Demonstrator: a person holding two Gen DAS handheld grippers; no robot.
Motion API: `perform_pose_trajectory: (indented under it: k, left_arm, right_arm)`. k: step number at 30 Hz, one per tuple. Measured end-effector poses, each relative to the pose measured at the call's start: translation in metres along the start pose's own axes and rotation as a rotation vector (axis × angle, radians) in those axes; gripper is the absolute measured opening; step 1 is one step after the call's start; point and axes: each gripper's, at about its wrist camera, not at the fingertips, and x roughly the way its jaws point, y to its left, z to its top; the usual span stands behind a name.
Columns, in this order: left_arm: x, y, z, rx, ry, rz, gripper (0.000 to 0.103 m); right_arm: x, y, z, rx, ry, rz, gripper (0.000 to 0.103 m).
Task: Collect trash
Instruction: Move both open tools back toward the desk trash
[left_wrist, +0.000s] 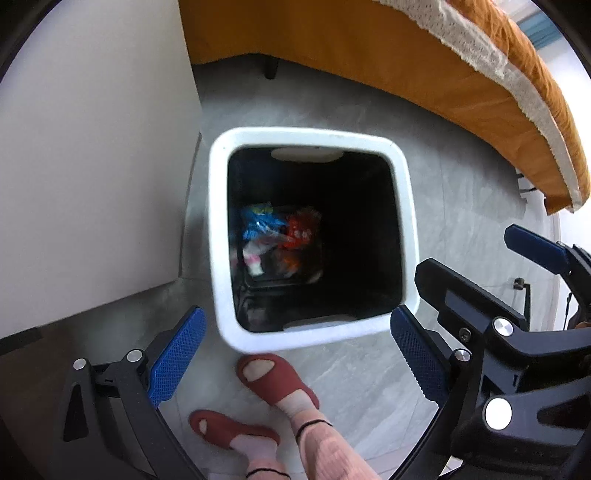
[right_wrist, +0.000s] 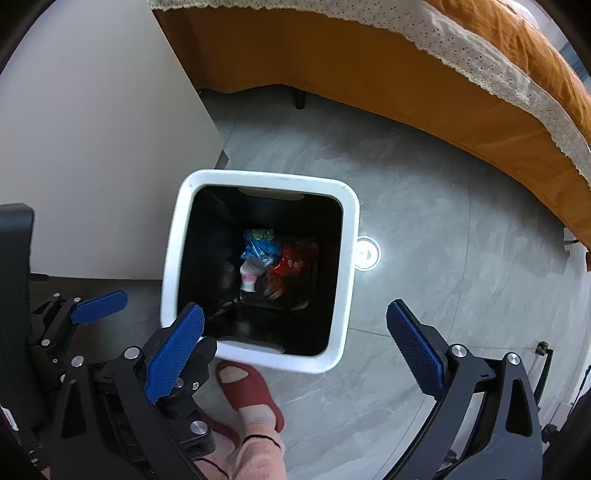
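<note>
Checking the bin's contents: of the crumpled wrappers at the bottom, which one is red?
The red crinkled wrapper lying to the right of the blue wrapper; the small white-and-pink piece sits below the blue one.

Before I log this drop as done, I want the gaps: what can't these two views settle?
- Trash bin floor: dark in both views, beyond the blue wrapper and red wrapper.
- White item: blurred, unidentifiable.
- Round floor fitting: glare-washed in the right view, bin-hidden in the left.
</note>
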Motion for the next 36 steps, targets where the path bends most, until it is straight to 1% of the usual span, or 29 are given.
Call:
perform_pose_trajectory:
  k: [6, 9, 11, 12, 14, 16, 19, 22, 24, 28, 32, 34, 36]
  left_arm:
    - [-0.044, -0.003, 0.000, -0.006, -0.027, 0.003, 0.098]
    - [-0.079, -0.010, 0.000, -0.009, -0.055, -0.006, 0.098]
    - [-0.111, -0.017, -0.001, -0.007, -0.088, -0.016, 0.098]
    - [-0.122, -0.019, 0.000, -0.008, -0.100, -0.023, 0.098]
    - [-0.152, -0.028, -0.002, -0.017, -0.126, -0.060, 0.098]
    - [-0.183, -0.041, -0.005, -0.007, -0.159, -0.094, 0.098]
    - [-0.233, -0.057, -0.011, 0.010, -0.234, -0.096, 0.098]
    - [-0.282, -0.063, -0.015, 0.003, -0.315, -0.092, 0.098]
    - [-0.314, -0.063, -0.016, -0.003, -0.366, -0.082, 0.098]
    - [-0.379, -0.052, -0.028, -0.029, -0.489, -0.056, 0.098]
    - [-0.434, -0.024, -0.046, -0.053, -0.606, 0.021, 0.098]
    - [-0.461, -0.006, -0.059, -0.050, -0.668, 0.076, 0.098]
    - [-0.481, 0.010, -0.069, -0.041, -0.709, 0.124, 0.098]
  right_arm:
    - [-0.040, -0.002, 0.003, 0.025, -0.021, 0.017, 0.099]
    - [-0.072, -0.003, 0.007, 0.037, -0.047, 0.027, 0.099]
    - [-0.098, -0.004, 0.008, 0.043, -0.070, 0.038, 0.099]
    - [-0.115, -0.004, 0.009, 0.046, -0.089, 0.042, 0.099]
    - [-0.151, -0.003, 0.010, 0.049, -0.136, 0.050, 0.099]
    - [-0.178, -0.001, 0.011, 0.032, -0.185, 0.034, 0.099]
    - [-0.235, 0.010, 0.013, -0.021, -0.303, -0.011, 0.099]
    - [-0.285, 0.017, 0.015, -0.049, -0.403, -0.015, 0.099]
    - [-0.322, 0.024, 0.017, -0.066, -0.473, -0.006, 0.099]
    - [-0.370, 0.040, 0.024, -0.107, -0.564, 0.040, 0.099]
    - [-0.407, 0.073, 0.031, -0.194, -0.622, 0.128, 0.099]
    - [-0.423, 0.096, 0.034, -0.255, -0.639, 0.191, 0.099]
    - [-0.435, 0.120, 0.034, -0.304, -0.650, 0.244, 0.099]
